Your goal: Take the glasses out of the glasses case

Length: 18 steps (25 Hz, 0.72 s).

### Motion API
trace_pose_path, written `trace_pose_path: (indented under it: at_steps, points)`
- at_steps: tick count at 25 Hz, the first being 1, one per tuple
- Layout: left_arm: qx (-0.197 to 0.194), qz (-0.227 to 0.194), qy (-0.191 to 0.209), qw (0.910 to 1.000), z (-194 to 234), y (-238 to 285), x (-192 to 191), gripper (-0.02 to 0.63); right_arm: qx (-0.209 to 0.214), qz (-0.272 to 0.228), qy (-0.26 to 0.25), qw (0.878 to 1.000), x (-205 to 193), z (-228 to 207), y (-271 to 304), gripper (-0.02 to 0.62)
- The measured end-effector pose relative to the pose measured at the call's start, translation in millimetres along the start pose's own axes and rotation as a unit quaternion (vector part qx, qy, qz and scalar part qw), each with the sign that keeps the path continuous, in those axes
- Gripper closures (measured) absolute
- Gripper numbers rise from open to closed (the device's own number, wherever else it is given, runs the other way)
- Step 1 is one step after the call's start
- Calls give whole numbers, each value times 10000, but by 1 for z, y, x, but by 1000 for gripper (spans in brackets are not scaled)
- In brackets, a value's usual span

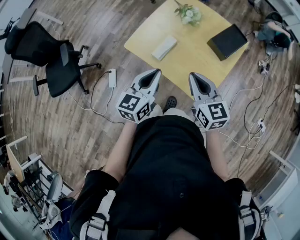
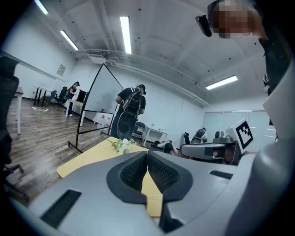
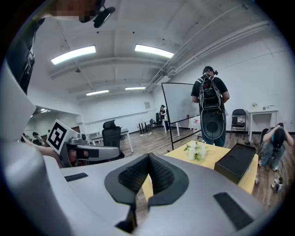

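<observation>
**Head view:** a person in black clothes fills the bottom half of the frame.
- The left gripper (image 1: 156,73), a grey two-jaw tool with a black-and-white marker cube, is just left of centre. Its jaws are together with nothing between them.
- The right gripper (image 1: 193,76), same build, is just right of centre. Its jaws are also together and empty.
- Both point up-frame, with their tips over the near edge of the flat light yellow table (image 1: 197,58) in the upper centre.
- A whitish rectangular pale oblong case (image 1: 164,48) lies flat on the table's left part, apart from both grippers and untouched.
- A black flat box (image 1: 227,41) sits on the table's right part.
- A bunch of white flowers (image 1: 189,14) is at the table's top edge.
- A black office chair (image 1: 47,56) stands at upper left on the wooden floor (image 1: 93,131).
- A white power strip (image 1: 112,78) with a cable lies between the chair and the table.
- A crouching person (image 1: 276,35) is in the upper right corner.

**Left gripper view:**
- The black ribbed pads (image 2: 133,173) meet at lower centre, closed on nothing.
- Behind them are the yellow table and the white flowers, left of centre.
- A standing person with a black backpack (image 2: 131,106) is mid-frame.
- A whiteboard on a black frame (image 2: 99,99) is to the left of that person.
- The right gripper with its marker cube shows at the right edge.

**Right gripper view:**
- The pads touch at lower centre, with nothing clamped.
- The yellow table runs centre to right.
- The white flowers are just right of centre, and the black flat box is further right.
- The backpack person is at upper right.
- The crouching person is at the far right edge.
- The left gripper's marker cube is at the left edge, with the black office chair behind it.
</observation>
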State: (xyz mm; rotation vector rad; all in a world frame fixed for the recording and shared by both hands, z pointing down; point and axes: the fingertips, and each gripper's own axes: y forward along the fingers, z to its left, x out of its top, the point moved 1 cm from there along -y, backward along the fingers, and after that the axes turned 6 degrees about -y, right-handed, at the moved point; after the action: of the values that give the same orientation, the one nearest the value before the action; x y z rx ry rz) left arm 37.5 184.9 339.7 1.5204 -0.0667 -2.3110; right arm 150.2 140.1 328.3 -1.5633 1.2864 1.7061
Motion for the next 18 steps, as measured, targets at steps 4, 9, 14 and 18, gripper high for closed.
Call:
trace_pose_path:
  at_steps: [4, 9, 14, 18]
  points:
    - [67, 40, -8, 10000, 0, -1, -4, 581, -6, -26, -15, 10000, 1, -2, -2, 581]
    - [140, 91, 2, 9999, -2, 0, -9, 581, 7, -44, 30, 10000, -3, -4, -8, 581]
    - [194, 160, -22, 9997, 0, 4, -15, 581, 20, 15, 181, 9998, -11, -10, -3, 580]
    - [219, 245, -21, 9995, 3, 9, -18, 581, 76, -29, 354, 9993, -12, -12, 2, 578]
